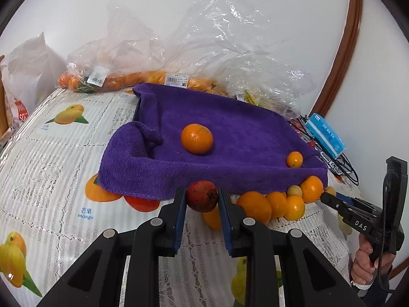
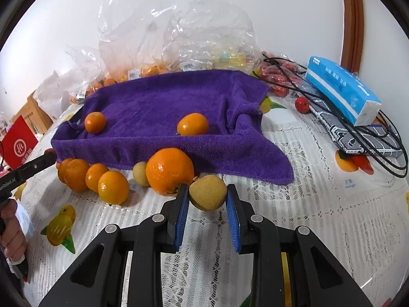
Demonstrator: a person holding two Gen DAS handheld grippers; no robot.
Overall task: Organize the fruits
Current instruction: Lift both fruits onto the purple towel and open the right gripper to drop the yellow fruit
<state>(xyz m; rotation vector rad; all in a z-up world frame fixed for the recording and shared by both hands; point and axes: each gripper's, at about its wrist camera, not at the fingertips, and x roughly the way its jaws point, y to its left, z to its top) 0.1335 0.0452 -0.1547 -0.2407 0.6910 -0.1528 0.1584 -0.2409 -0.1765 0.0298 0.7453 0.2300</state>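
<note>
My left gripper [image 1: 202,197] is shut on a dark red round fruit [image 1: 202,196] just in front of the purple towel [image 1: 230,133]. My right gripper [image 2: 207,196] is shut on a yellow-brown rough-skinned fruit [image 2: 207,192] beside a large orange [image 2: 169,170]. The towel [image 2: 166,107] lines a tray and holds a tangerine [image 1: 196,138] and a smaller orange [image 1: 294,159]. A row of loose oranges [image 1: 276,203] lies along the towel's front edge. The right gripper [image 1: 329,198] also shows at the right of the left wrist view, the left gripper [image 2: 49,154] at the left of the right wrist view.
Clear plastic bags of oranges [image 1: 122,79] lie behind the towel. A blue tissue pack [image 2: 342,89], black cables [image 2: 370,138] and small red fruits [image 2: 302,104] lie at the right. The table carries a fruit-printed cloth with a lace cover [image 1: 56,158]. A red box [image 2: 18,145] stands left.
</note>
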